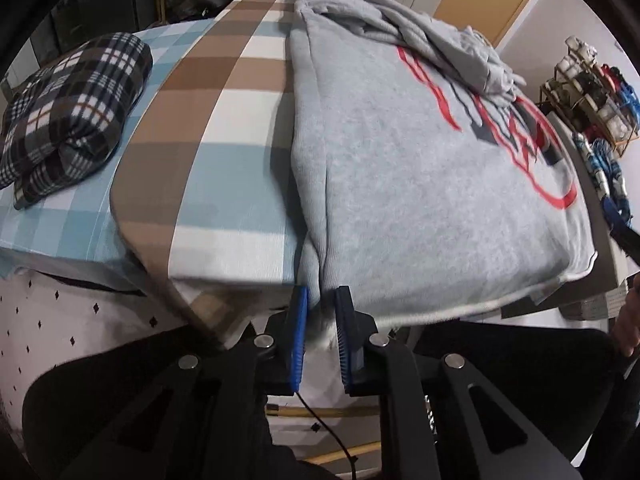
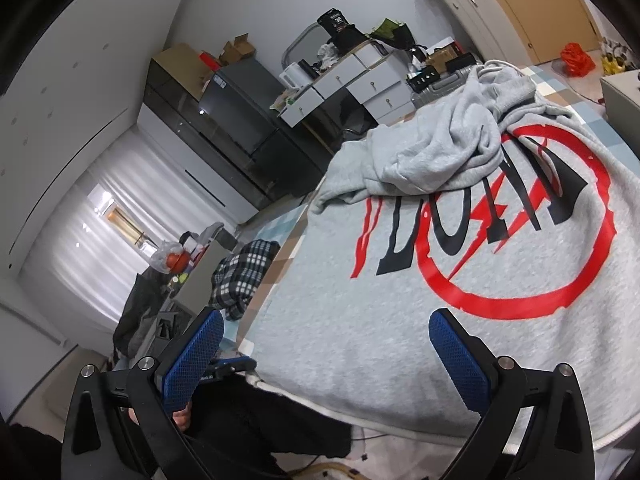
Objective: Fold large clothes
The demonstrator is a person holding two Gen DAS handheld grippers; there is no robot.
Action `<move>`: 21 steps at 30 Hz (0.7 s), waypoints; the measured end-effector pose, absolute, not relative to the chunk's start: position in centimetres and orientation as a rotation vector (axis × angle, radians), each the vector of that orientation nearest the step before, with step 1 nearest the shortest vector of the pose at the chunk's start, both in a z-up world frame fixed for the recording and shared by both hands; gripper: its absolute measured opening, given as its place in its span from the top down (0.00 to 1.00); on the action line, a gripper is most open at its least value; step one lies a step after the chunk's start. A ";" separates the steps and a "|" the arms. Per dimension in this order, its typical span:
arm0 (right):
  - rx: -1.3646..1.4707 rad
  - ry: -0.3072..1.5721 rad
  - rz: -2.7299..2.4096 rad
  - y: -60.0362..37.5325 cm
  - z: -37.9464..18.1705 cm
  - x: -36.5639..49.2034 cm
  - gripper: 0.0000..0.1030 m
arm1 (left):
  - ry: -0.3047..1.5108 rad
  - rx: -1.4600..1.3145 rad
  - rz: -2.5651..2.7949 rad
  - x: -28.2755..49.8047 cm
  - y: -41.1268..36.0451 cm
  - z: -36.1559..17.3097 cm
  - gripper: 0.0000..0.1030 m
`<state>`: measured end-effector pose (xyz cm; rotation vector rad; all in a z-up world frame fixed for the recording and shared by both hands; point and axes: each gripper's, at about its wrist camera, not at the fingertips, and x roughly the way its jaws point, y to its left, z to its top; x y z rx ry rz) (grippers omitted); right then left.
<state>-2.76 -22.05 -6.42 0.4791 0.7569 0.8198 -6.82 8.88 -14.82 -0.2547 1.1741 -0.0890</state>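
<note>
Left gripper (image 1: pixel 322 312) is clamped on the near hem corner of the grey sweatshirt (image 1: pixel 420 168), which lies flat on the checked bed (image 1: pixel 224 160), sleeves bunched at the far end. Right gripper (image 2: pixel 326 354) hovers w/ jaws apart over the hem. Step: pinching the 2nd corner, prob. to fold forward. Room: plaid blanket (image 1: pixel 72 116) sits well left; bed edge drops off nearby.
</note>
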 end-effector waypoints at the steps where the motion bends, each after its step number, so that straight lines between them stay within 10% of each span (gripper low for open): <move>1: 0.478 0.759 0.821 -22.0 -6.4 -2.8 0.00 | 1.190 -0.238 -0.073 -7.0 8.9 -15.1 0.96; 21: 0.485 0.763 0.822 -22.8 -6.6 -3.3 0.00 | 1.269 -0.154 0.111 -9.0 8.9 -18.0 0.96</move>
